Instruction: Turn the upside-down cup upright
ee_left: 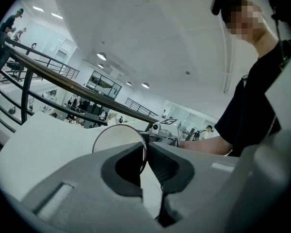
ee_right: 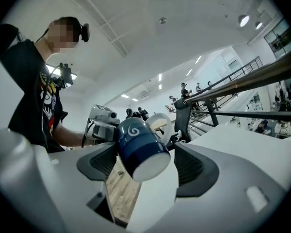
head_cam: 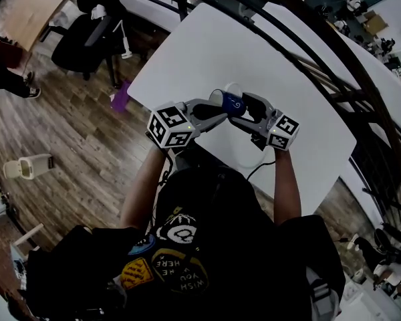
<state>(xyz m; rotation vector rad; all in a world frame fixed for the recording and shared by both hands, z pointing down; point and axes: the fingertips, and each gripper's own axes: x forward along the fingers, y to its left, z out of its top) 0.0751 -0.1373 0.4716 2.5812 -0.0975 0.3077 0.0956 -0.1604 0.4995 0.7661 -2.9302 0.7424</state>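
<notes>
Mid-flip at centre frame: the left gripper [ee_left: 146,153] pinches the rim of the blue cup [head_cam: 231,103], tilted above the counter [head_cam: 207,45]. The right gripper [ee_right: 148,165] straddles it, fingers wide (no grip evident). Next: roll it mouth-up, set down.

The cup [ee_right: 137,147] is a dark blue glazed mug with a white swirl on its side, a white looped handle and a pale flat base. It is off the counter [head_cam: 207,39], tilted nearly onto its side in the air, with the base turned towards the right tongs [ee_right: 144,155] and the handle on the far, upper side. The left tongs [ee_left: 145,152] pinch its thin rim, and its body hangs between the right tongs' spread jaws
</notes>
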